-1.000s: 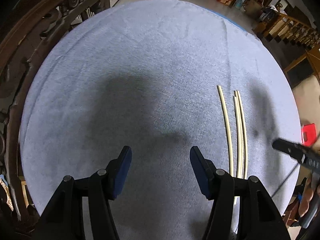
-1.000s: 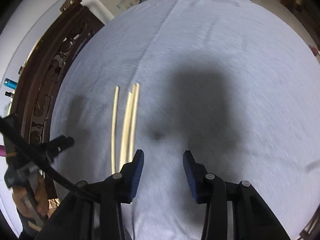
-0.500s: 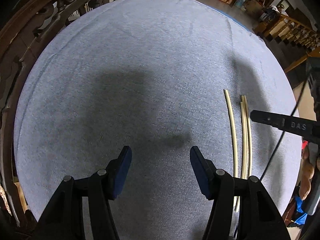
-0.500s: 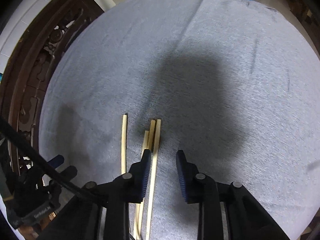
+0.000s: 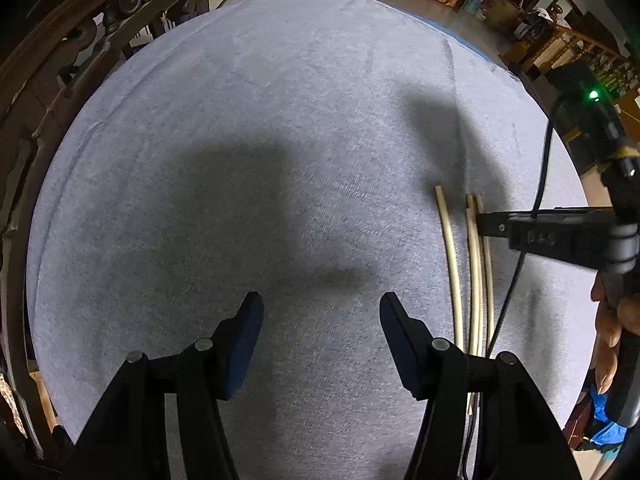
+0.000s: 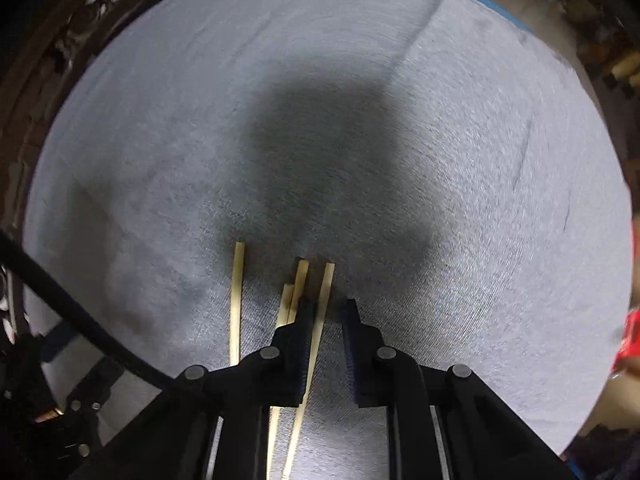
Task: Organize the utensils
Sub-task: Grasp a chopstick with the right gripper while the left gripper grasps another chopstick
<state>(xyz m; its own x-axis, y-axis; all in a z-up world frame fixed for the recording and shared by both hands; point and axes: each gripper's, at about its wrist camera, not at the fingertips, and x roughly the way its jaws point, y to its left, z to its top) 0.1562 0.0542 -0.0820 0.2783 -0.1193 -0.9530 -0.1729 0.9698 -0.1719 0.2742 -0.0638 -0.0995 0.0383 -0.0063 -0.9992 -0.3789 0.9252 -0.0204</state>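
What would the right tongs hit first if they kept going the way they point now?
Probably the rightmost chopstick: it runs between the two fingers of the right tongs, which point down at the grey cloth. The fingers have just been closing but do not seem to touch the stick yet. Depth is unclear.

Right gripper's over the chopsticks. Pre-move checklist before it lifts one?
1. Right gripper jaws clamped: not ok; they have just been closing, but a narrow gap remains.
2. Single chopstick between jaws: ok; the rightmost chopstick runs between them, along one pad.
3. Other three chopsticks outside the jaws: ok, though two lie close beside one jaw.
4. Jaws down at grey cloth level: cannot tell.
5. Left gripper out of the way: ok; open, empty, over bare cloth.
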